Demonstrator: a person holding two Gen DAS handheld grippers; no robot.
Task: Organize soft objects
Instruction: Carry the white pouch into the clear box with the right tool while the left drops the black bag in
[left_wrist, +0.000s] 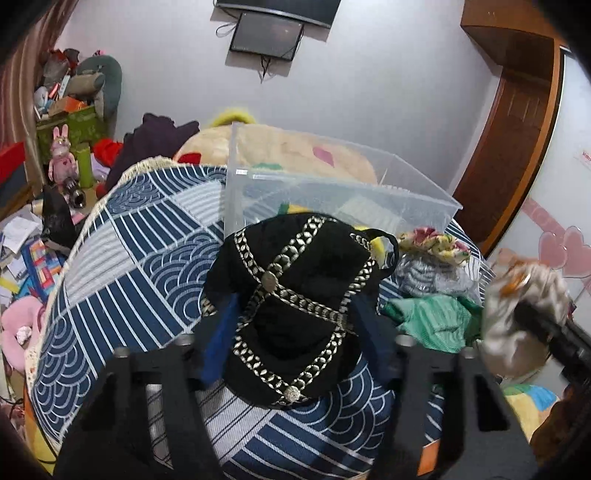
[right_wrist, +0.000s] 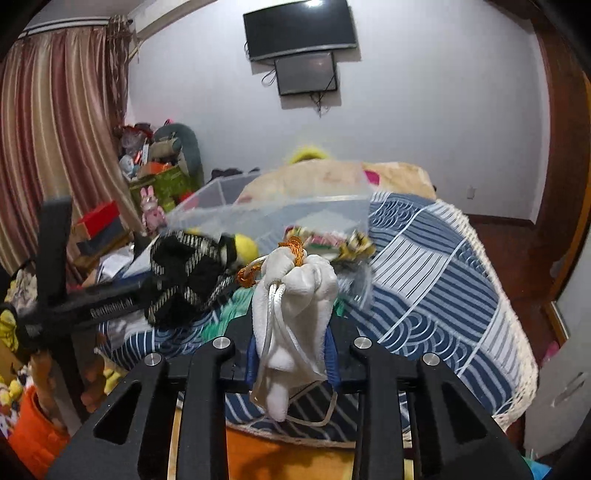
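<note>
My left gripper (left_wrist: 291, 314) is shut on a black cloth piece with silver chain trim (left_wrist: 295, 280) and holds it above the blue patterned bedspread (left_wrist: 140, 258), in front of a clear plastic bin (left_wrist: 332, 192). The black piece also shows in the right wrist view (right_wrist: 184, 273). My right gripper (right_wrist: 291, 332) is shut on a white drawstring pouch with an orange cord (right_wrist: 295, 291), held above the bed. That pouch shows at the right in the left wrist view (left_wrist: 517, 314). The clear bin (right_wrist: 288, 206) lies ahead of it.
A pile of soft items lies right of the bin: a floral scrunchie (left_wrist: 436, 240), a grey cloth (left_wrist: 428, 277) and a green cloth (left_wrist: 432, 317). A beige plush blanket (left_wrist: 295, 147) lies behind the bin. Cluttered boxes and toys (left_wrist: 70, 110) stand left of the bed.
</note>
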